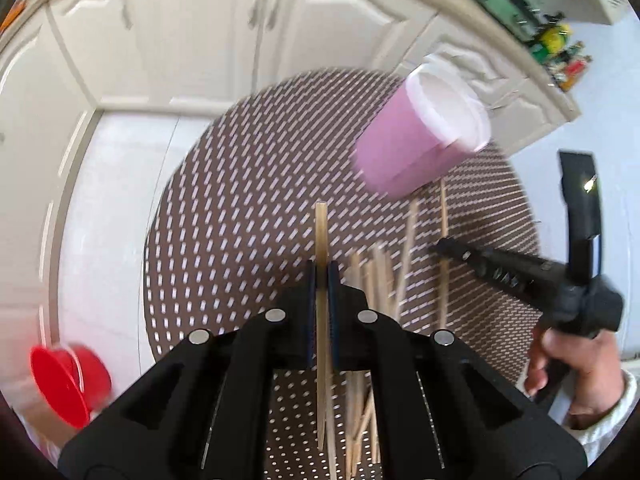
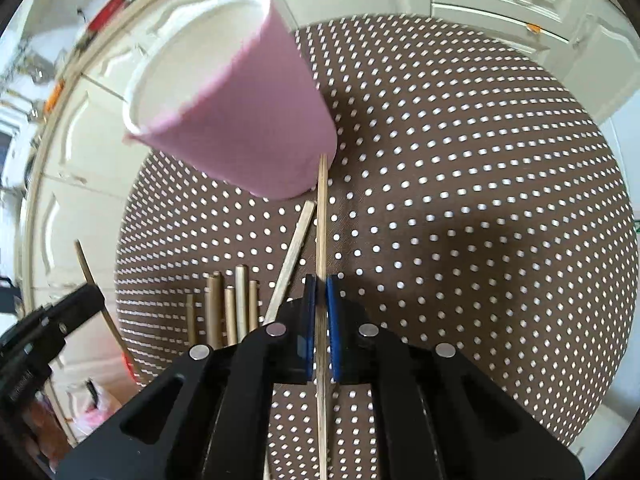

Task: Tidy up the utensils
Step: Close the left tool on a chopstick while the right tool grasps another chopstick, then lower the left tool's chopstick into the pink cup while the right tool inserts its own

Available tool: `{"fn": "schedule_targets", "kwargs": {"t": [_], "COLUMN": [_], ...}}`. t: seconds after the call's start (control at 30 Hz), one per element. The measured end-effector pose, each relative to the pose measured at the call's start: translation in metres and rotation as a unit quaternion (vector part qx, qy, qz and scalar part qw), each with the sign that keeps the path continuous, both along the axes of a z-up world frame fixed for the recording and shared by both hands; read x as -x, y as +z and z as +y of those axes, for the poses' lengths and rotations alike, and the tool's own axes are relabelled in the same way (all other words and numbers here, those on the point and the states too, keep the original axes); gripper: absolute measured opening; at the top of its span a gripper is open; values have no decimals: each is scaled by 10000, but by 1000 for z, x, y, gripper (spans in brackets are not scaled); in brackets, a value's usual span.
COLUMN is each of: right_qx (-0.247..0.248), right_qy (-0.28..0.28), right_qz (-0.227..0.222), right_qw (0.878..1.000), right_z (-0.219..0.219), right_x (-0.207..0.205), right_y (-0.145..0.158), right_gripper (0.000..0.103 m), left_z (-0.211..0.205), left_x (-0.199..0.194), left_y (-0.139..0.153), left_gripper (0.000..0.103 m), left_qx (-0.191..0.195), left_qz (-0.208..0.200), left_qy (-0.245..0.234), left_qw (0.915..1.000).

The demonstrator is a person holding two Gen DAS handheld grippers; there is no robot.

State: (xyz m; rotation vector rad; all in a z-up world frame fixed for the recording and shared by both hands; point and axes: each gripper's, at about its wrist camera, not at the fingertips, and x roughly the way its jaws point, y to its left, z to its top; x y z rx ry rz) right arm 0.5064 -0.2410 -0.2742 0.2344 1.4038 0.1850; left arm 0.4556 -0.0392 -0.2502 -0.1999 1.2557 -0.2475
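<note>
My left gripper (image 1: pixel 321 270) is shut on a wooden chopstick (image 1: pixel 321 232) that sticks up past its tips, above the brown dotted round table (image 1: pixel 240 200). My right gripper (image 2: pixel 321 284) is shut on another chopstick (image 2: pixel 322 216) whose end reaches the base of the pink cup (image 2: pixel 248 120). The pink cup (image 1: pixel 420 140) stands on the table, white inside. Several loose chopsticks (image 1: pixel 380 276) lie beside the left gripper; they also show in the right wrist view (image 2: pixel 236 308). The right gripper shows in the left wrist view (image 1: pixel 444 246), held by a hand.
A red bowl-like object (image 1: pixel 68 380) sits low at the left beyond the table edge. White cabinet doors (image 1: pixel 200 40) stand behind the table. A countertop with clutter (image 1: pixel 520 12) runs at the upper right. A flat wooden stick (image 2: pixel 294 256) lies near the cup.
</note>
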Motion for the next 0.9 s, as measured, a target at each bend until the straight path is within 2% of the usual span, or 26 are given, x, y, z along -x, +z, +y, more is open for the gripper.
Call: {"fn": "schedule_targets", "kwargs": {"t": [0.17,0.23,0.37,0.6,0.7,0.9], "right_qx": [-337,-475,-491,-454,-394,-199], "right_qy": [-306,-432,-485,-611,-562,-570], "right_qz": [-347,-591,-1131,-2129,-2397,-2777], "right_qw": [9984,9962,9912,9741,9684,9588], "right_z": [-29,-38,-42,-26,-21,-18], "right_x": [7,10,15,31,36,33], "right_y": [39,62,108,181,192,211], "right_gripper": [5,5,5,5,5,5], "left_z": [-16,-16,-22,-28,-25,-19], "left_x": [-12,-15,-16,-24,-28,-35], "left_y": [27,48,69,115,134,162], "left_gripper": [6,6,6,6,6,6], "left_qx": [227,285,419,693,867,882], "left_qz": [-425,-636,-992,-1878,-2183,-2801], "left_qy": [-334,-457,-620,-532,-411,-76], "left_qw": [9983,9965,9922,9783,9712,9559]}}
